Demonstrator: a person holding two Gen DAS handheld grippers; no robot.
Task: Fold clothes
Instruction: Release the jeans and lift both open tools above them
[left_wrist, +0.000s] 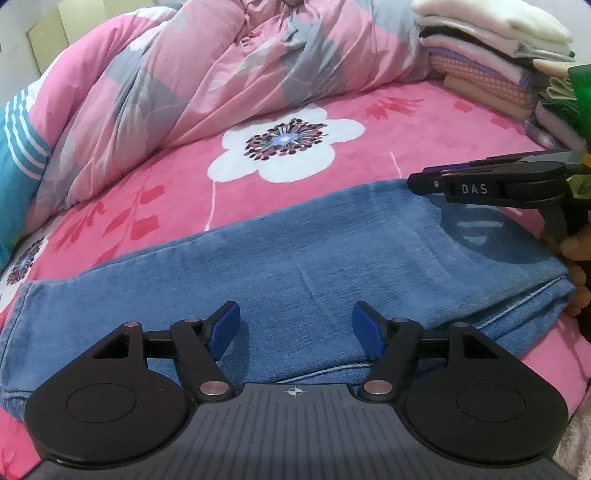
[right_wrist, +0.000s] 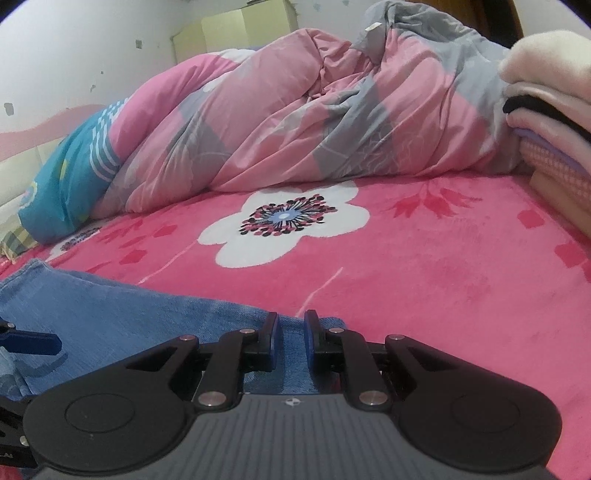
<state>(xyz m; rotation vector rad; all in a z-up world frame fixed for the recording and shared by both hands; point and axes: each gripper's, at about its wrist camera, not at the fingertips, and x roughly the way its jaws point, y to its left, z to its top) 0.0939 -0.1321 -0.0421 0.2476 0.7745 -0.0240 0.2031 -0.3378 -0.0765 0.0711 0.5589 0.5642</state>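
Blue jeans (left_wrist: 295, 258), folded into a long band, lie across the near part of the pink floral blanket (left_wrist: 369, 122). My left gripper (left_wrist: 295, 309) hovers over their near edge, open, its blue pads wide apart with only denim below them. My right gripper (left_wrist: 416, 182) reaches in from the right above the band's far right corner and throws a shadow on the denim. In the right wrist view the right gripper (right_wrist: 291, 317) shows a narrow gap between its pads, with nothing pinched; the jeans (right_wrist: 110, 306) lie under and to the left of it.
A bunched pink and grey quilt (left_wrist: 166, 92) fills the back of the bed, with a teal pillow (left_wrist: 18, 147) at the left. A tall stack of folded clothes (left_wrist: 491, 48) stands at the back right. A hand (left_wrist: 576, 251) grips the right tool.
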